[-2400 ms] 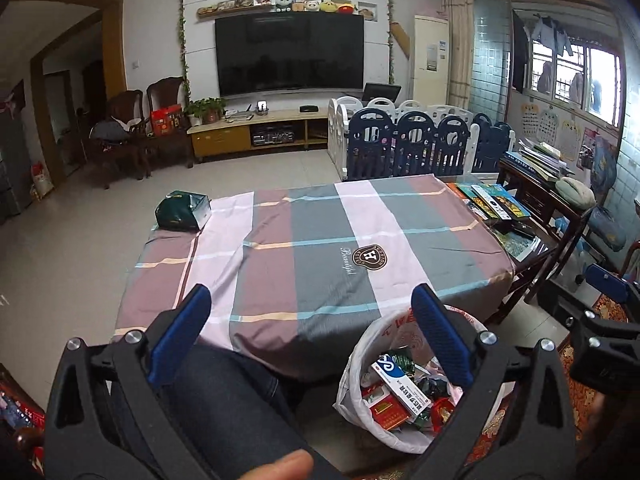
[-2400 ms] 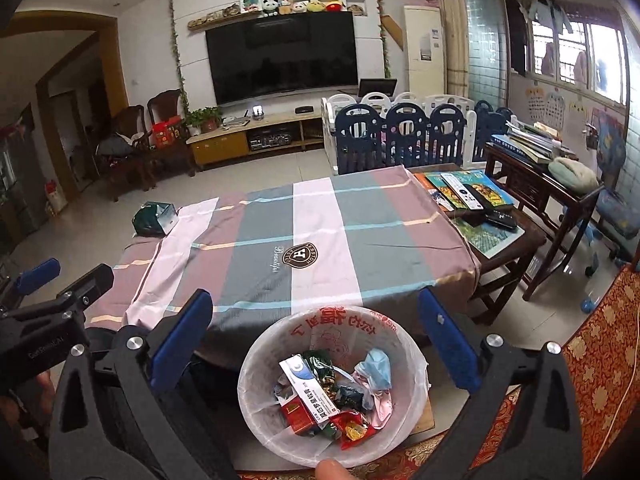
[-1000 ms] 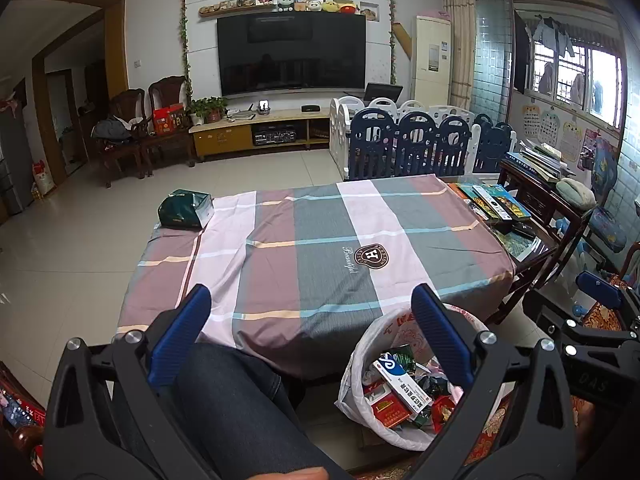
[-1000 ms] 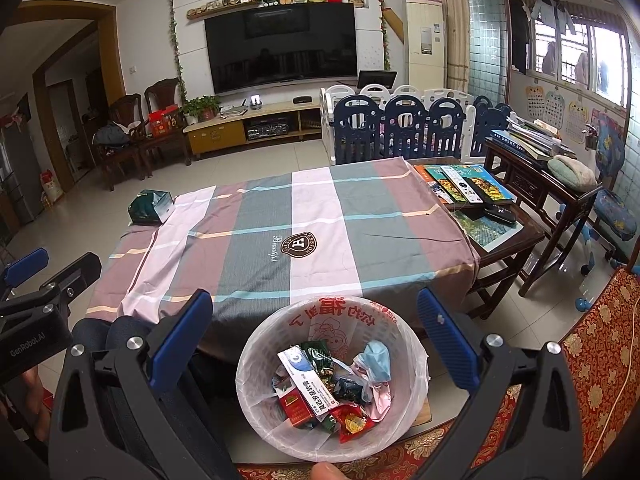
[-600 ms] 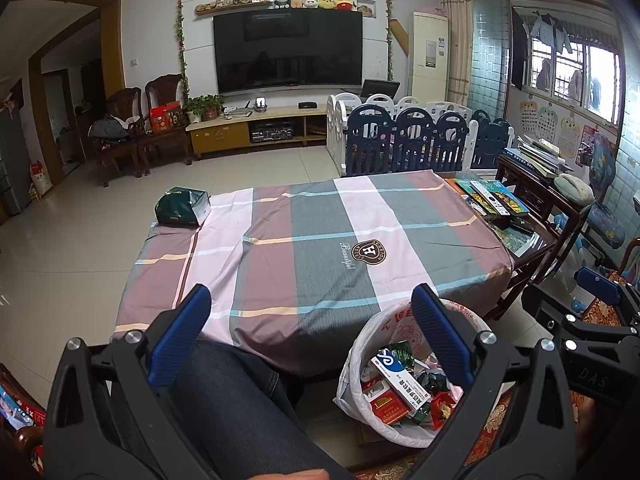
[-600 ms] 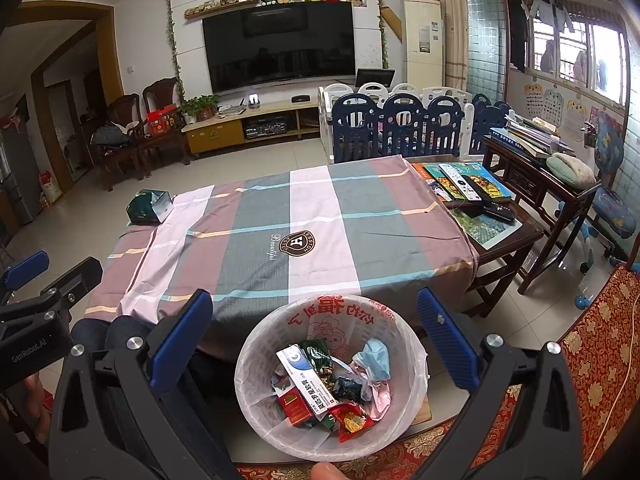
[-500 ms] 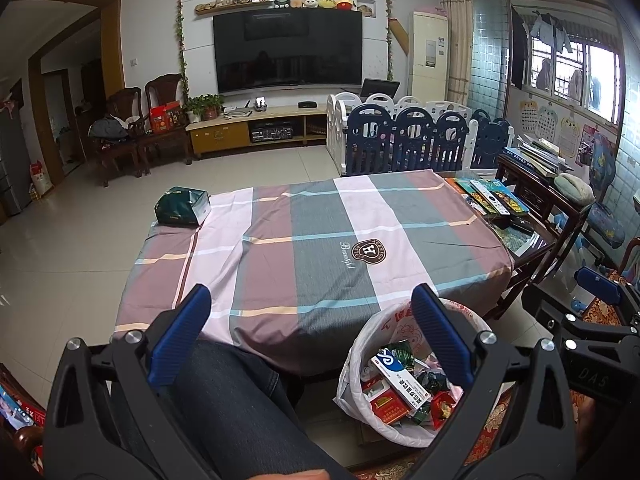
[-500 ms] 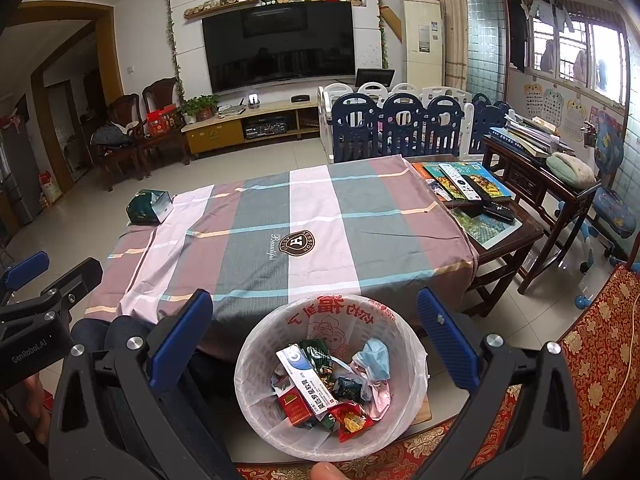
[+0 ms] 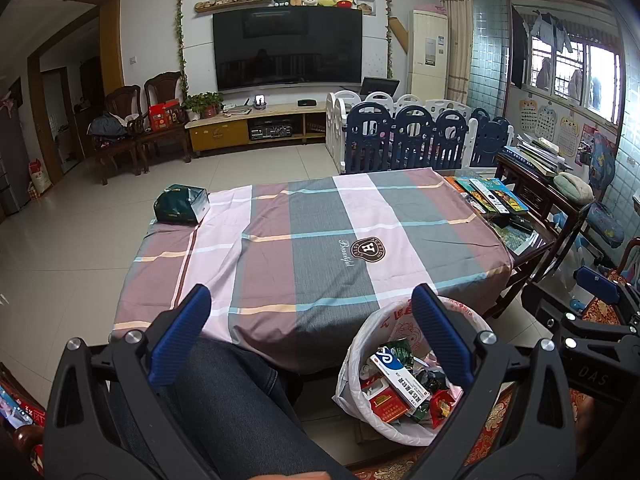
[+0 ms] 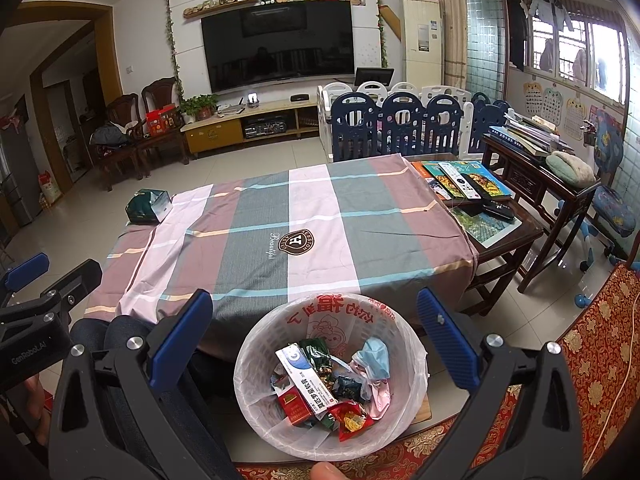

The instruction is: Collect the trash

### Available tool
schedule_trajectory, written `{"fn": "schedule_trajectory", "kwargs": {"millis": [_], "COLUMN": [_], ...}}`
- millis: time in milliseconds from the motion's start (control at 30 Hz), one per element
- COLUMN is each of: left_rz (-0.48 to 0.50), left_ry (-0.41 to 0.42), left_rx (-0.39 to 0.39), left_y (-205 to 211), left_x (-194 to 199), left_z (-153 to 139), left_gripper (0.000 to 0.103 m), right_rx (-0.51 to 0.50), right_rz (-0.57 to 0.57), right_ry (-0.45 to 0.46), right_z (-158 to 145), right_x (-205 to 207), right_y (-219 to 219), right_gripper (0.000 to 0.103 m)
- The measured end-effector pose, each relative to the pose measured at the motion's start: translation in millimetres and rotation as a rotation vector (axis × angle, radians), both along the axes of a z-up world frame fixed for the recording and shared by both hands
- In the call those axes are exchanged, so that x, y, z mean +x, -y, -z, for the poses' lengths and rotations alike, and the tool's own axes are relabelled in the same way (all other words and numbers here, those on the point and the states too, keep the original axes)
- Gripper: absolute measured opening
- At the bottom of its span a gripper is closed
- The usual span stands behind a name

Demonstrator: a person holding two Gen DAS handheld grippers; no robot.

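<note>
Both claws hang above the near edge of the table [image 9: 320, 240], each with its blue-padded fingers spread wide and nothing between them. The left claw [image 9: 308, 336] sits over a leg [image 9: 240, 408] in dark jeans that reaches under the table; the right claw [image 10: 316, 332] sits directly over the bin [image 10: 332, 376], which stands on the floor just at the table's near edge, beside the leg.

The bin is a pale basket lined with a white bag [image 10: 416, 364] printed in red. The trash lies inside it: a white-and-blue box [image 10: 308, 380] lying slantwise on top, a red pack [image 10: 294, 406] under it, a red wrapper [image 10: 352, 418], dark green wrappers [image 10: 316, 354] and a crumpled blue mask [image 10: 376, 356].

The table carries a plaid cloth in pink, grey and maroon with a round badge [image 10: 297, 242] near the middle. On its far left corner rests a dark green tissue pack [image 10: 148, 206]. At its right edge, beyond the cloth, lie books [image 10: 464, 178] and remotes [image 10: 472, 188].

In the left view the right claw's black body shows at the right edge, and in the right view the left claw's body shows at the left edge, well apart from each other.
</note>
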State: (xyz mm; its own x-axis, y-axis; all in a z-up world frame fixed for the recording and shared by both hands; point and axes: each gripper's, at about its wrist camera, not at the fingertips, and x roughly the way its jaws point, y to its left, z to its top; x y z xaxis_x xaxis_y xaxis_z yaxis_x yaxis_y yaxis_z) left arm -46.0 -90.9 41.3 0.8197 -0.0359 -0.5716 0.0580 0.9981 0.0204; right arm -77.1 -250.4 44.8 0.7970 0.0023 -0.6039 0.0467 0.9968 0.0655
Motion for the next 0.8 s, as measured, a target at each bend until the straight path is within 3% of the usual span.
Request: {"fn": "schedule_trajectory", "kwargs": {"millis": [800], "left_rz": [0.005], "left_ry": [-0.006], "left_rx": [0.001], "left_y": [-0.7], "left_x": [-0.6], "left_z": [4.9], "left_gripper": [0.100], "right_rx": [0.003], "right_rz": [0.004], "right_ry": [-0.007], "right_z": [3.9], "right_x": [-2.1], "right_y": [2.6], "right_gripper": [0.100]}}
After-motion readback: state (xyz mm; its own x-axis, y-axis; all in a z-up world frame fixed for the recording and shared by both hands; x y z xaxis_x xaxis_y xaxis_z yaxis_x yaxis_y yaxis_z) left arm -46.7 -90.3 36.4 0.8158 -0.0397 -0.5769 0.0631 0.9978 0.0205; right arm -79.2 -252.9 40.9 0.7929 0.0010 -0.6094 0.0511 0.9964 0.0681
